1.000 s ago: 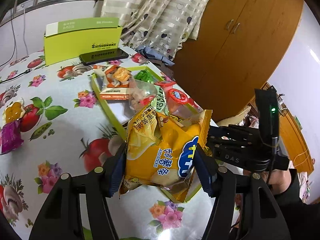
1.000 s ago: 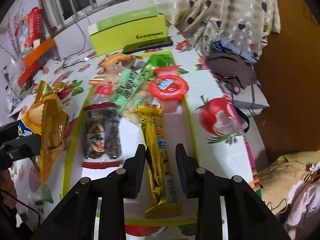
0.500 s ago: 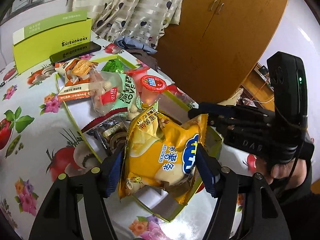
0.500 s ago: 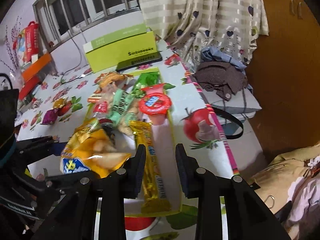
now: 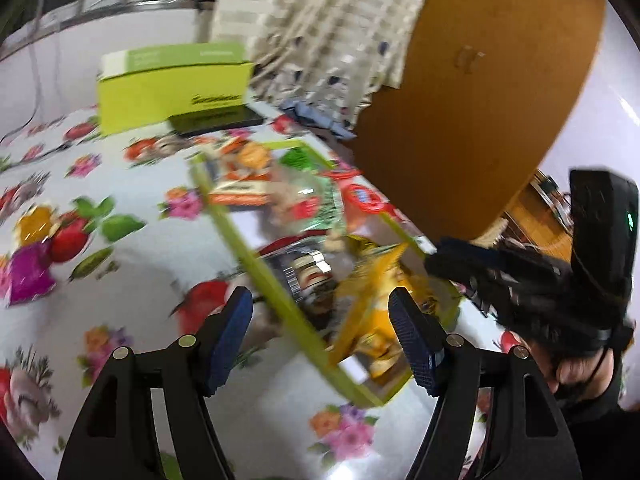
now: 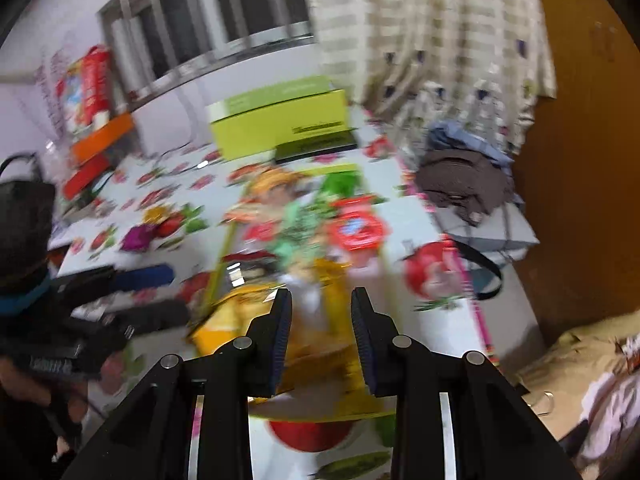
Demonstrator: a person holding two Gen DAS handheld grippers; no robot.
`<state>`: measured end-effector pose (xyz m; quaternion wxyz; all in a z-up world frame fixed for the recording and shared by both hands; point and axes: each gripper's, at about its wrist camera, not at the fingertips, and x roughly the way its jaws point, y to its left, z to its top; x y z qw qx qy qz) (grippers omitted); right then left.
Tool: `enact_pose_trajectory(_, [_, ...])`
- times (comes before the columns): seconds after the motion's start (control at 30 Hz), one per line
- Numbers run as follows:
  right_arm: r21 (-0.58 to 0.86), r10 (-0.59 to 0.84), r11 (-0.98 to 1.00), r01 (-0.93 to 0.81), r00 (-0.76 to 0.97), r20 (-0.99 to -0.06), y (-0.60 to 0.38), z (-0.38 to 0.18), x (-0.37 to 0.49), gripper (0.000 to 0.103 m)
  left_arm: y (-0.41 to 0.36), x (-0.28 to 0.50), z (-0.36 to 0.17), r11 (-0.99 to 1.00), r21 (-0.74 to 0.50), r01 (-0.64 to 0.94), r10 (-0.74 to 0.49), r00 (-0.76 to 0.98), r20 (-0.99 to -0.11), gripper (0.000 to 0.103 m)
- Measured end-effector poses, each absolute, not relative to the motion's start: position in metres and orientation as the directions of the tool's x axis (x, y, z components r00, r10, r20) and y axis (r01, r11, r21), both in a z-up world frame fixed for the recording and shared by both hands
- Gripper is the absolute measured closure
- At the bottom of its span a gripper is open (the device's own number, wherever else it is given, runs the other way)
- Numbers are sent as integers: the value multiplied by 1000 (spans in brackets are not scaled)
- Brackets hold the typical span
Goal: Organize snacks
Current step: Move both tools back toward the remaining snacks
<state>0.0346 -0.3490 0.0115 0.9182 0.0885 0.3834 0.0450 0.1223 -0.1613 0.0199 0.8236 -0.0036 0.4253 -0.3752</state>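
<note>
Read as the letting-go stage of putting one snack away. Found the yellow chip bag (image 5: 372, 312) lying tilted inside the green tray (image 5: 256, 264), at its near end and against the near-side rim, with the other packets further in. Found the left gripper (image 5: 320, 304) spread wide on either side of that same tray corner, its pads clear of the bag and pressing on nothing. Found the right gripper (image 6: 321, 300) over the tray's near end with only a narrow gap between its pads, nothing pinched there, and a gold bar (image 6: 332, 280) visible below it in the tray. Much blur in both views, so the finer packet details could not be told. Judged the next move as follows: back the left gripper away from the tray rim without dragging the bag, then swing it towards the purple snack (image 5: 28, 280) on the desk (image 5: 140, 260), well to the left of the tray, keeping it wide for the approach. Against the view from a second earlier: then clamped the bag in the left gripper at the tray's near edge, now released it into the tray; then held the right gripper low around the gold bar, now higher above it.
</note>
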Motion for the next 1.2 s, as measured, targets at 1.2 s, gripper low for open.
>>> enact_pose_trajectory(1.2, [236,284,958,-164,661,-695,-236,28,99,67,3,164,4,929,-289,232,-370,573,-731,32])
